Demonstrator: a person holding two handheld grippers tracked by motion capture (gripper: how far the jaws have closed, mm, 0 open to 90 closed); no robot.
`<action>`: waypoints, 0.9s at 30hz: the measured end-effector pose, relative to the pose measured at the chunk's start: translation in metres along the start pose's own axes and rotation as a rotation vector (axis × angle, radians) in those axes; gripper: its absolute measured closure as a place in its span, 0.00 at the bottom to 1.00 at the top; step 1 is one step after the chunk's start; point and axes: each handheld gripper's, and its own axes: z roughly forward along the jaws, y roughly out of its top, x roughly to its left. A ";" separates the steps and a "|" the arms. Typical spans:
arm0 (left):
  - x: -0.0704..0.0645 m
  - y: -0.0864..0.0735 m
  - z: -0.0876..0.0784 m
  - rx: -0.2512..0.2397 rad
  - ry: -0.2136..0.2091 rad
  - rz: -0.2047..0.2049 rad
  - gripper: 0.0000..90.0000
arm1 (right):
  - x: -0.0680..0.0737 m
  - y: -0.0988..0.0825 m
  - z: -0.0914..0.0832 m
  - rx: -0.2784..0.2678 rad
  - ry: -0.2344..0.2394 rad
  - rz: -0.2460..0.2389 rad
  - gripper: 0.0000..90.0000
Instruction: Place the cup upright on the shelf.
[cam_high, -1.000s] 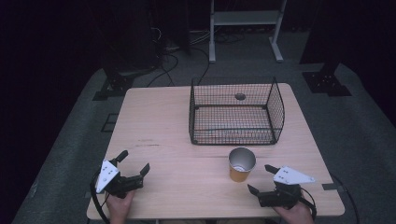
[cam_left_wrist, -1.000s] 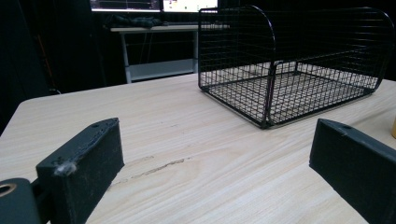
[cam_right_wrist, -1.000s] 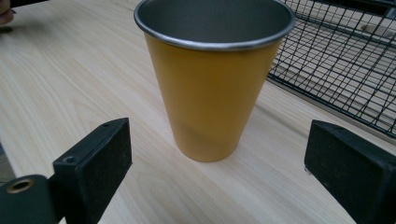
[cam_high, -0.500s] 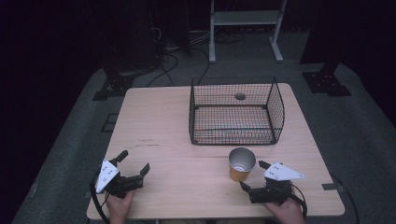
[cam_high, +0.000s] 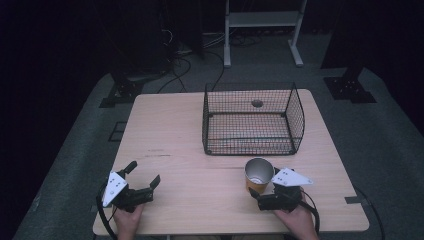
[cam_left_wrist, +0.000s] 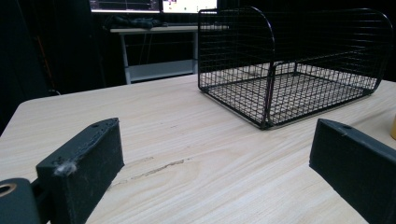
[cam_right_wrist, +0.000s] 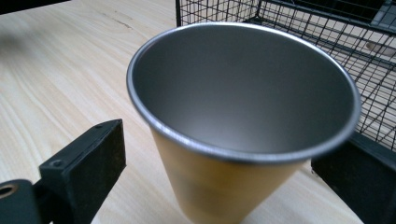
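Item, yellow cup (cam_high: 258, 176) — upright on the tabletop (cam_high: 170, 130) before the wire basket (cam_high: 250, 120); our right gripper (cam_high: 262, 196) has advanced, fingers apart around it, left gripper (cam_high: 142, 182) open — grasp imminent.

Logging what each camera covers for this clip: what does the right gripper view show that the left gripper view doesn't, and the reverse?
Right gripper view: the yellow cup with its bare metal inside, standing upright between the open right tongs, apparently not yet clamped. Left gripper view: the whole wire basket, a white desk with monitors behind the table, and the left tongs open over bare wood. Shared: the wooden table and the basket's black mesh.
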 end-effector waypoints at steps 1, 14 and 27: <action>0.000 0.000 0.000 0.000 0.000 0.001 0.02 | 0.000 0.001 0.001 0.000 -0.002 -0.001 0.03; 0.001 0.000 0.000 -0.003 0.000 -0.002 0.02 | -0.002 0.006 0.014 -0.017 -0.014 0.003 0.07; 0.001 0.000 -0.001 -0.003 0.002 -0.002 0.02 | -0.002 0.008 0.011 -0.029 0.001 0.004 0.15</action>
